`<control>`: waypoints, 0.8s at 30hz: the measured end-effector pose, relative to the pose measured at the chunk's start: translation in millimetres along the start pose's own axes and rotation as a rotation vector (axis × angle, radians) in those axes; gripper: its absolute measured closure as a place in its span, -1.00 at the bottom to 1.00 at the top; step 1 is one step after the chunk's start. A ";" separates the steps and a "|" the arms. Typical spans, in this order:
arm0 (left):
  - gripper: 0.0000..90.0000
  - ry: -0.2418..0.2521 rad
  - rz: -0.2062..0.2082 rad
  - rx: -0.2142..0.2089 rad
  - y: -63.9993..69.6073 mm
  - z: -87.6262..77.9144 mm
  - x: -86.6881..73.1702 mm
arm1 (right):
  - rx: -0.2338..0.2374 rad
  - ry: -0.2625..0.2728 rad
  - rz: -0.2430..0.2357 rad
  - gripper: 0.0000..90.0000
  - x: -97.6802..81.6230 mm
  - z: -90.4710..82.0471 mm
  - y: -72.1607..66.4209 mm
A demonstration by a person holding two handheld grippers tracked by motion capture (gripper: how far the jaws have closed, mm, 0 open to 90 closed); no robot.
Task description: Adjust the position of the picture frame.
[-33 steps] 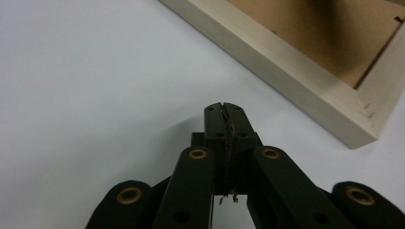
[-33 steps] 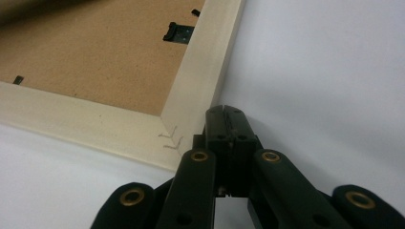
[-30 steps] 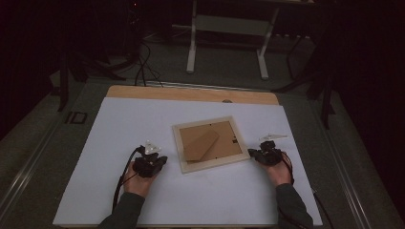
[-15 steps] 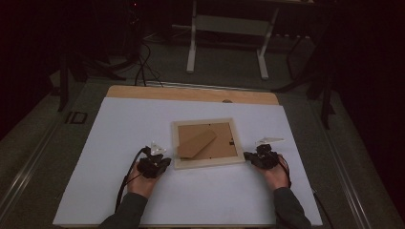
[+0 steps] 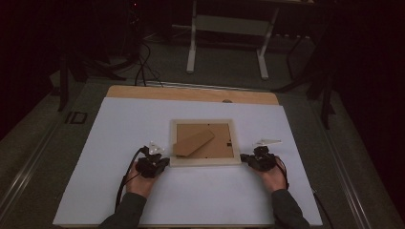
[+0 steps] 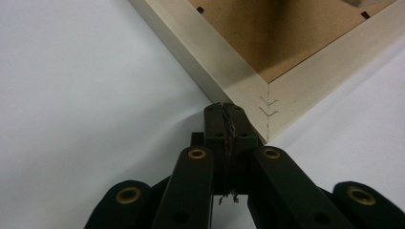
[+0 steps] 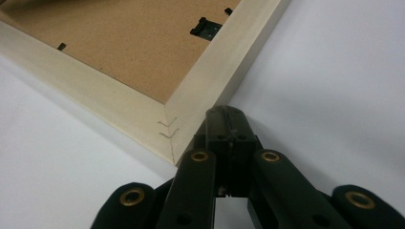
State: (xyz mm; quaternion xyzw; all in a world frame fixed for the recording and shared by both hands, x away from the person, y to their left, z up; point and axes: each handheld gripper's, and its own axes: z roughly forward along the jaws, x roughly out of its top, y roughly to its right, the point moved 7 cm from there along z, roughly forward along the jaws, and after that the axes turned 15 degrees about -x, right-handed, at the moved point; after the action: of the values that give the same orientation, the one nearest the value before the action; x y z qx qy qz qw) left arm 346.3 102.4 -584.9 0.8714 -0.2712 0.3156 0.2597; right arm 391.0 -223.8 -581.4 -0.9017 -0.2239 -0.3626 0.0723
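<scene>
A square picture frame of pale unfinished wood [image 5: 204, 162] lies back-up near the middle of the white table cover [image 5: 119, 124]; its brown fibreboard backing carries a folded easel flap [image 5: 193, 142] and small black clips, and stapled mitre joints show at its near corners. The left gripper [image 5: 162, 162] has its jaws pressed together, tips against the frame's near left corner; the right gripper [image 5: 247, 158], likewise closed and empty, meets the near right corner. Both hands lie low on the cover, forearms entering from the near edge, each pointing inward at the frame.
</scene>
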 end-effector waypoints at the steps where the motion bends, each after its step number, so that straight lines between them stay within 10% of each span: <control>1: 1.00 -0.002 -0.001 0.003 -0.6 -0.5 -0.2 | -0.001 0.001 -0.003 1.00 0.1 0.0 -1.9; 24: 1.00 0.003 -0.021 0.036 -13.0 -7.5 -1.8 | -0.009 -0.002 -0.031 1.00 3.0 1.4 -18.1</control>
State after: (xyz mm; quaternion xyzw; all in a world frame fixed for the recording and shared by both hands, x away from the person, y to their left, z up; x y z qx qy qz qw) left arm 350.4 116.9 -584.8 0.8783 -0.2561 0.3190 0.2475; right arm 385.6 -206.2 -580.9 -0.8989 -0.2360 -0.3639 0.0623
